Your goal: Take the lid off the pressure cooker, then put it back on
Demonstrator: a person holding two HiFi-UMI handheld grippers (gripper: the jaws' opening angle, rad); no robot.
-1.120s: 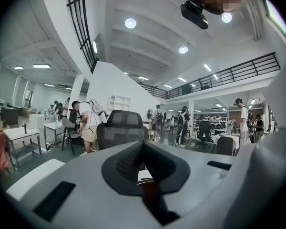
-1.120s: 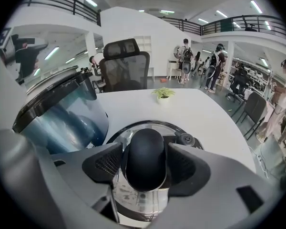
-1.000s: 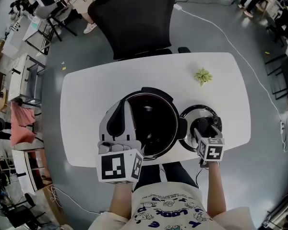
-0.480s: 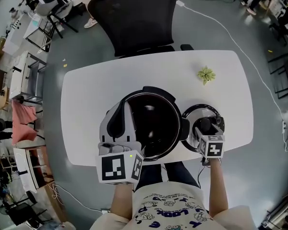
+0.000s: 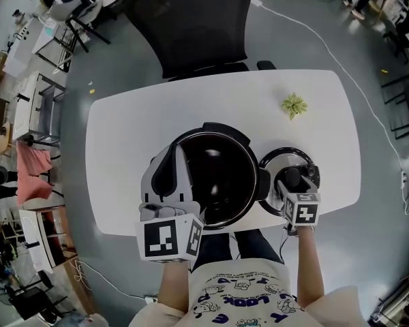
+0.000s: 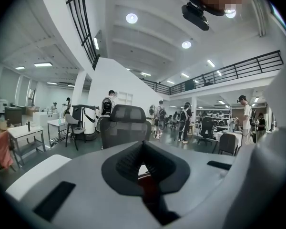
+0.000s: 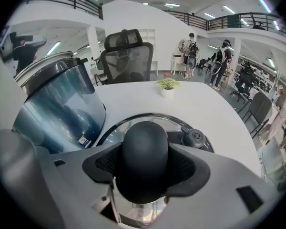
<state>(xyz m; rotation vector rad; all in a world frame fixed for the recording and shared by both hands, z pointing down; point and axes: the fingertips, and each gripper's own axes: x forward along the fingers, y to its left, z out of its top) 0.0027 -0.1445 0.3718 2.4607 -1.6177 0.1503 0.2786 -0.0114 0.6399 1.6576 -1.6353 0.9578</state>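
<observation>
The open pressure cooker (image 5: 215,176) stands in the middle of the white table (image 5: 136,114), its dark pot bare. Its lid (image 5: 278,161) lies flat on the table just right of it, knob up. My right gripper (image 5: 290,182) points steeply down with its jaws shut on the lid's black knob (image 7: 144,149), both pads against it. In the right gripper view the lid's shiny rim (image 7: 133,119) and the cooker's blue-grey wall (image 7: 57,104) show behind the right gripper (image 7: 145,168). My left gripper (image 5: 172,155) lies over the cooker's left rim, shut (image 6: 144,151).
A small green plant (image 5: 294,105) sits at the table's far right, behind the lid. A black office chair (image 5: 191,26) stands against the far edge. The person's legs are at the near edge. Bare tabletop lies left of and behind the cooker.
</observation>
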